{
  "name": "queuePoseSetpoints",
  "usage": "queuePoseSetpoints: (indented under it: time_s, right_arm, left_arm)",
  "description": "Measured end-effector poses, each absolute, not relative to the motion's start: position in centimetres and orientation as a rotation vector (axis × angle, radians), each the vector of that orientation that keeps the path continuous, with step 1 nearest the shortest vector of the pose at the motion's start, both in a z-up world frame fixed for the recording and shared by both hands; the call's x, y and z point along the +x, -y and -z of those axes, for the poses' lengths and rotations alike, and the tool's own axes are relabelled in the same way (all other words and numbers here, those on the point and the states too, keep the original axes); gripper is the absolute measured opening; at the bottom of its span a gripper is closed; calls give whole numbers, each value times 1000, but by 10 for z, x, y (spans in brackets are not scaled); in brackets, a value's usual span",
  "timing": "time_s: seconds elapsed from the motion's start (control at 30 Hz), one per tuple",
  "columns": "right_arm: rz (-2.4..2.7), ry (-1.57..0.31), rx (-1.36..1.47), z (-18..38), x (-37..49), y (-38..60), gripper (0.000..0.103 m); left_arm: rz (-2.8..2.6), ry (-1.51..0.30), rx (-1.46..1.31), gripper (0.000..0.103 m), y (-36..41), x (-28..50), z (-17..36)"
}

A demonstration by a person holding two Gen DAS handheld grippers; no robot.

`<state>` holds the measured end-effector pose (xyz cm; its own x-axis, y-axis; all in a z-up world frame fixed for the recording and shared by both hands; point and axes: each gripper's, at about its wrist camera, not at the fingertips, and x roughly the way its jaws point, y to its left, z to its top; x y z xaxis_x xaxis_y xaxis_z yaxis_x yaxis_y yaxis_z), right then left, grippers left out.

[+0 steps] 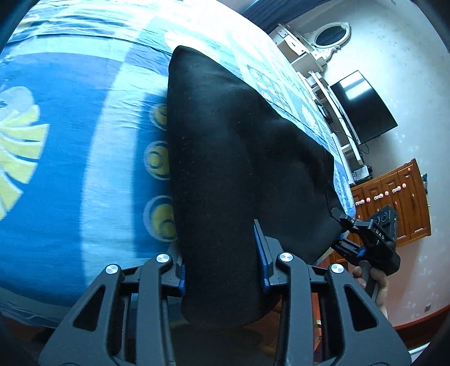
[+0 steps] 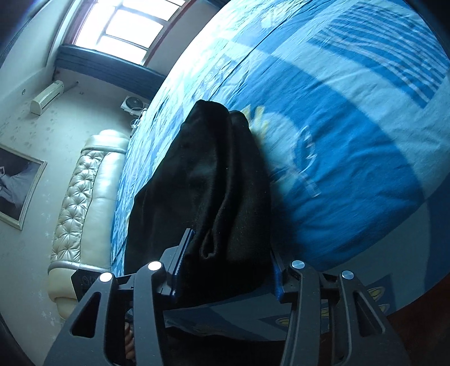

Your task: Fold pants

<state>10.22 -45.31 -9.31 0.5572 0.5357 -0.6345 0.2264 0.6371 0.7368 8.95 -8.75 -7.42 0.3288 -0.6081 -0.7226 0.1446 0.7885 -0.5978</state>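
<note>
Left wrist view shows your left gripper (image 1: 223, 270) with its jaws closed on the near end of the black pants (image 1: 225, 157); the blue pads press the cloth from both sides. From there the pants run away from you across the bed (image 1: 70, 169), which wears a blue patterned sheet with yellow rings and a leaf print. The far end of the pants comes to a narrow point on the sheet. To the right, your right gripper (image 1: 341, 231) pinches the other near corner of the same cloth at the bed's edge, with your hand (image 1: 377, 281) around its handle. Behind it stand a wooden cabinet (image 1: 393, 202), a dark television (image 1: 362, 107) and a white dresser with an oval mirror (image 1: 330, 33).

From the right wrist, your right gripper (image 2: 225, 267) has bunched black cloth between its jaws, and the pads are clamped on it. The pants (image 2: 202, 183) lie in thick folds on the sheet, stretching toward the window (image 2: 126, 25). A cream tufted headboard (image 2: 84, 197) stands at the left, with an air conditioner (image 2: 46, 97) high on the wall.
</note>
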Motion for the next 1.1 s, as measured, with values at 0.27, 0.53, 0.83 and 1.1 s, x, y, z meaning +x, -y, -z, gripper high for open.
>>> queuePoseSetpoints:
  time_s: [0.27, 0.53, 0.83, 1.1]
  right_arm:
    - [-301, -1047, 857, 93, 117, 412, 47]
    - [-399, -1098, 816, 95, 123, 367, 46]
    - [-417, -1125, 833, 109, 127, 362, 46]
    - [-433, -1124, 837, 111, 128, 360, 46]
  left_arm:
    - [436, -1123, -430, 35, 41, 76, 65]
    - [355, -1118, -415, 35, -8, 65, 57]
    - [356, -1119, -403, 37, -18, 65, 65]
    - [351, -1126, -423, 40, -19, 65, 70]
